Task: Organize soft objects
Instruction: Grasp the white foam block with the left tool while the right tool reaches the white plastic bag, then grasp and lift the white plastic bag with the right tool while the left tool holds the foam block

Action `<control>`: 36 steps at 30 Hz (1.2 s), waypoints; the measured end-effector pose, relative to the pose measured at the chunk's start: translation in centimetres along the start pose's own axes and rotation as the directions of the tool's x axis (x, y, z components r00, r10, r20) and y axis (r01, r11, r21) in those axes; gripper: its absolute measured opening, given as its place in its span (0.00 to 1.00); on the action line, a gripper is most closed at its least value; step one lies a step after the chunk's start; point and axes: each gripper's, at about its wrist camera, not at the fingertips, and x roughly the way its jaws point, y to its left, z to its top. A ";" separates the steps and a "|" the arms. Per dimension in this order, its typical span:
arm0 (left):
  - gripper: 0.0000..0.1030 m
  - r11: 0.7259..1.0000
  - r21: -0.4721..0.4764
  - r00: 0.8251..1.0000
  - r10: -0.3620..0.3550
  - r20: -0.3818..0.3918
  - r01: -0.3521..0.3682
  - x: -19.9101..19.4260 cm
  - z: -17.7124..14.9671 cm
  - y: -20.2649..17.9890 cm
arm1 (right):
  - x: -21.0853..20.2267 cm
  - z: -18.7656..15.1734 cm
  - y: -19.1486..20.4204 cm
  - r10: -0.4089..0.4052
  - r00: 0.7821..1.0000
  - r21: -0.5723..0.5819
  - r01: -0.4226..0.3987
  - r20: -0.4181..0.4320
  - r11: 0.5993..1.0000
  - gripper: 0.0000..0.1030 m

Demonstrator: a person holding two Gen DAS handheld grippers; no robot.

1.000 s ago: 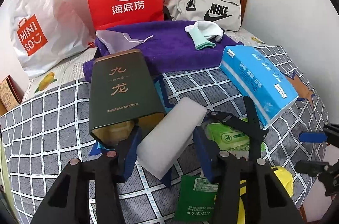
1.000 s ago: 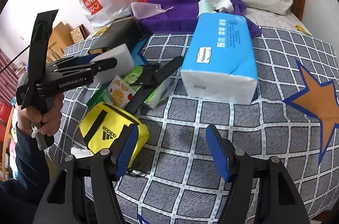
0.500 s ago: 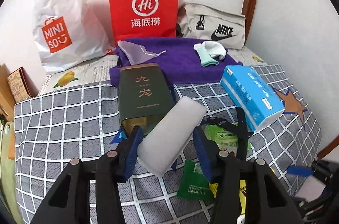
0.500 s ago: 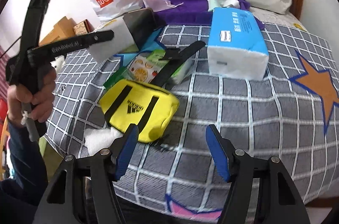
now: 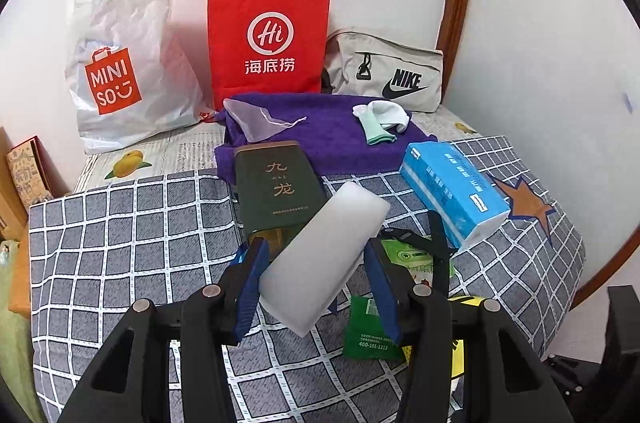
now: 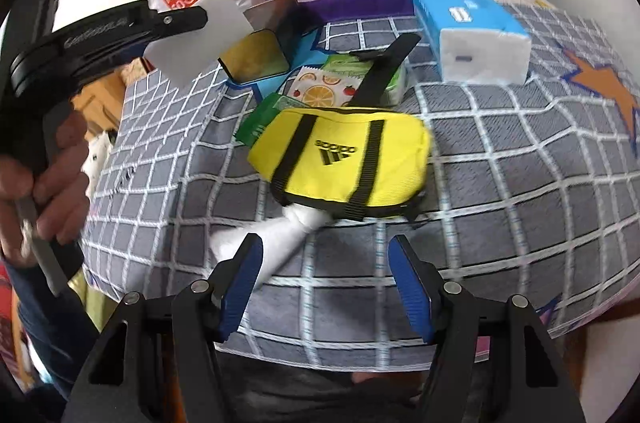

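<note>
here left gripper (image 5: pixel 316 275) clamps white foam block (image 5: pixel 320 259); right gripper (image 6: pixel 326 283) gapes empty above adidas pouch (image 6: pixel 344 163).

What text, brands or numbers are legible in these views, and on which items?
"MINISO": white plastic bag
"Hi 海底捞": red paper bag
"NIKE": beige pouch
"九龙": dark green box
"400-181-1212": green packet
"adidas" with its logo, seen upside down: yellow pouch
Blue tissue pack: print too small to read
Left gripper: lettering on its side blurred
</note>
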 end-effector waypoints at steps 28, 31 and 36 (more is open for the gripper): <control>0.46 0.992 -0.079 0.995 -0.100 -0.001 0.100 0.4 -1.1 2.4 | 2.0 0.4 0.2 -0.115 0.990 0.003 0.116 0.087 0.993 0.23; 0.46 0.993 -0.071 0.996 -0.092 -0.010 0.091 0.5 -0.9 1.5 | 1.2 0.2 -0.7 -0.137 0.985 0.004 0.138 0.100 0.990 0.23; 0.46 0.996 -0.056 0.997 -0.075 -0.024 0.073 0.7 -0.6 0.1 | -0.4 0.8 -2.3 -0.173 0.975 -0.004 0.175 0.138 0.985 0.23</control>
